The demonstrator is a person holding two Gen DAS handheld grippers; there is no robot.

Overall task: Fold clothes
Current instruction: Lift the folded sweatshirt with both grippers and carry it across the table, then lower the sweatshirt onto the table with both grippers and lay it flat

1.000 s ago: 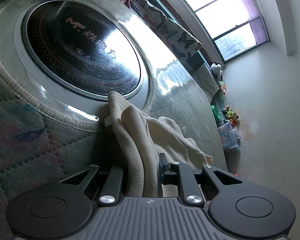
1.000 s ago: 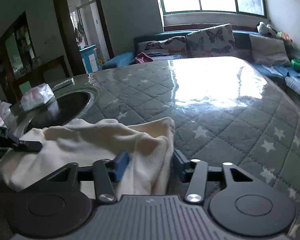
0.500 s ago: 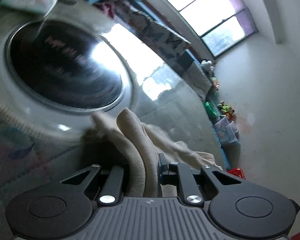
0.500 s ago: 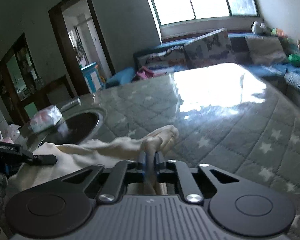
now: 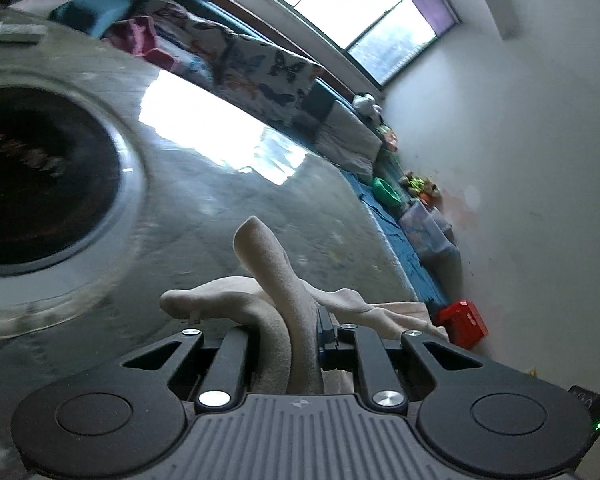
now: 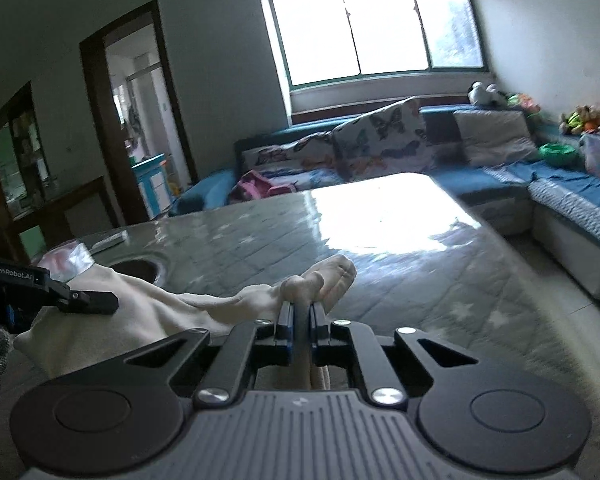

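Now that both claws have clamped the cream garment (image 6: 148,308), right claw (image 6: 300,334) and left claw (image 5: 286,340) lift it off the tabletop (image 6: 400,264), starting a fold.

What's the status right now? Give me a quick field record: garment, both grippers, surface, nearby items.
garment: cream cloth, bunched, held at two points above the table
right gripper: shut on a pinched fold of the cloth
left gripper: cloth runs between its fingers; closure unclear
surface: grey star-quilted table cover under a glossy clear sheet
inset: round black cooktop set in the table
nearby: tissue pack beside the cooktop
background: sofa with butterfly cushions
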